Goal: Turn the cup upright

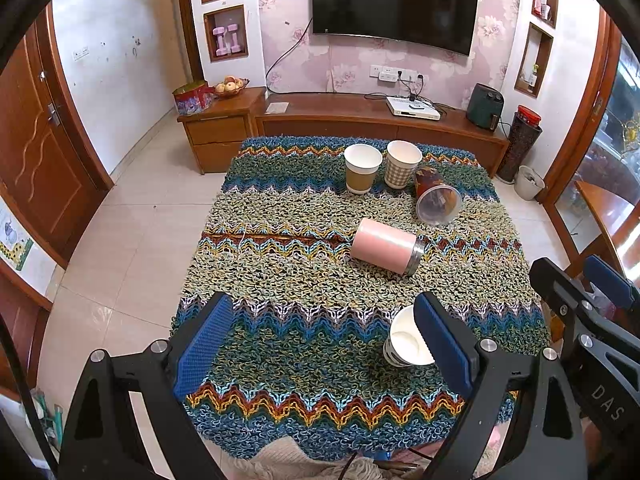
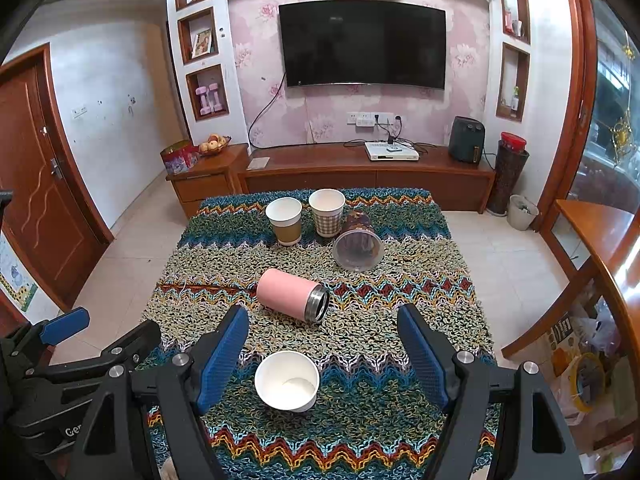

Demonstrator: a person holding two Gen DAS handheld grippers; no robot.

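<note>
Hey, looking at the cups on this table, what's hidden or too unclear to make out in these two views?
- Near white cup: in the left wrist view the left gripper's right finger covers its rim; printed side mostly hidden in both.
- Pink tumbler: its inside is too dark to read.
- Clear plastic cup: contents blurred behind its wall.
- Right gripper: in the left wrist view, cut off by the edge.

White letters "DAS" show on the black right gripper body (image 1: 608, 404); "Ge" starts on the black left gripper body (image 2: 60, 420).

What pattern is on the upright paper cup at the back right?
A beige-and-white check on the checked cup, clearest in the right wrist view.
</note>
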